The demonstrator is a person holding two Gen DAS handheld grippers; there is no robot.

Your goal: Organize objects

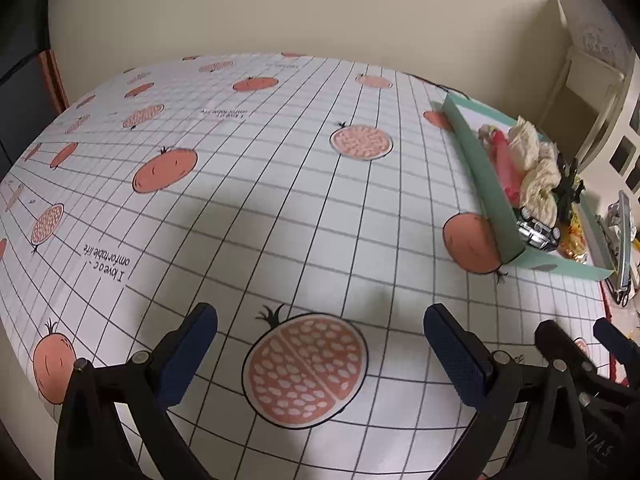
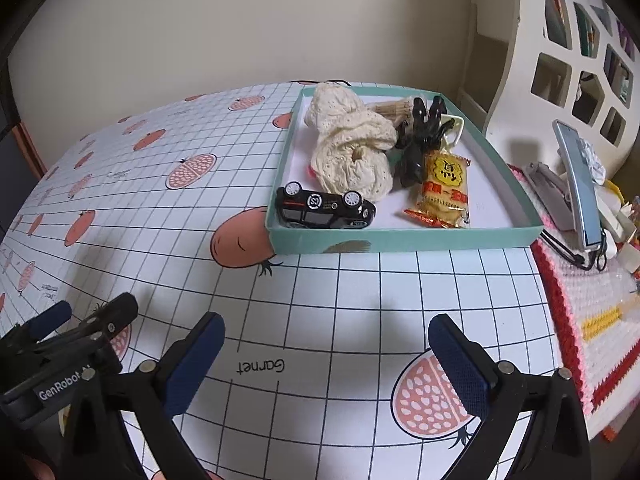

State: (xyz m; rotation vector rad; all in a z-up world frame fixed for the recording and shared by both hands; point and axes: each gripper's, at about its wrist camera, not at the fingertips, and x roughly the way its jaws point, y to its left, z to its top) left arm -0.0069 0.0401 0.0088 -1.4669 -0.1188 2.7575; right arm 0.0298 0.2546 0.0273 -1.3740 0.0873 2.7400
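Against a beige wall, a desk (image 2: 360,300) with pomegranate-print grid cloth.
Both tongs, left (image 1: 320,354) and right (image 2: 326,360), hang spread apart, empty.

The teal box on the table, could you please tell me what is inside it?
Inside the teal box: a black toy car on its side, a cream knitted cloth, a black clip-like item, a yellow snack packet. Something pink-red lies mostly hidden under the cloth.
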